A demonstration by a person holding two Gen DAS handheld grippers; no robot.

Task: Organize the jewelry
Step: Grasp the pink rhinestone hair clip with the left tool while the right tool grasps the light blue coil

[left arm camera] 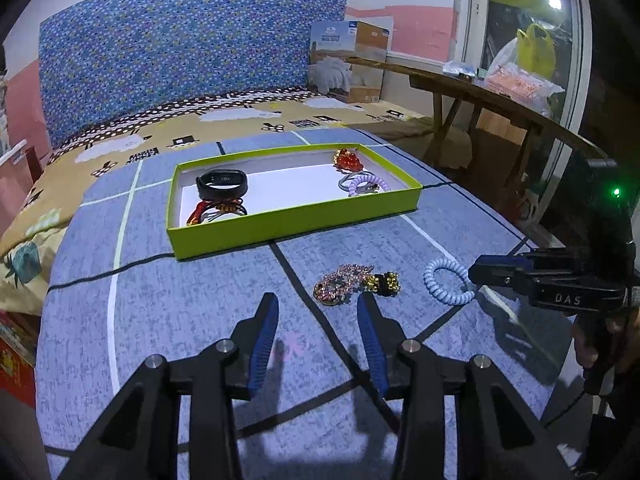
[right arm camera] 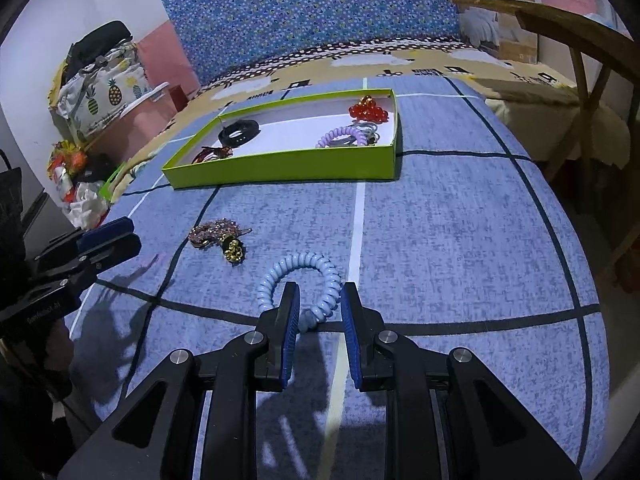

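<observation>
On the bed's blue checked sheet (right arm camera: 440, 240), our right gripper (right arm camera: 318, 304) stands narrowly parted around the near loop of a pale blue coil bracelet (right arm camera: 304, 268). Our left gripper (left arm camera: 318, 312) gapes wide just short of the beaded jewelry (left arm camera: 348, 282); the green tray (left arm camera: 280, 220) lies beyond.

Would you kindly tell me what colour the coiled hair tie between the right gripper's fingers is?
The coiled hair tie is pale blue, shown best in the right wrist view.
</observation>
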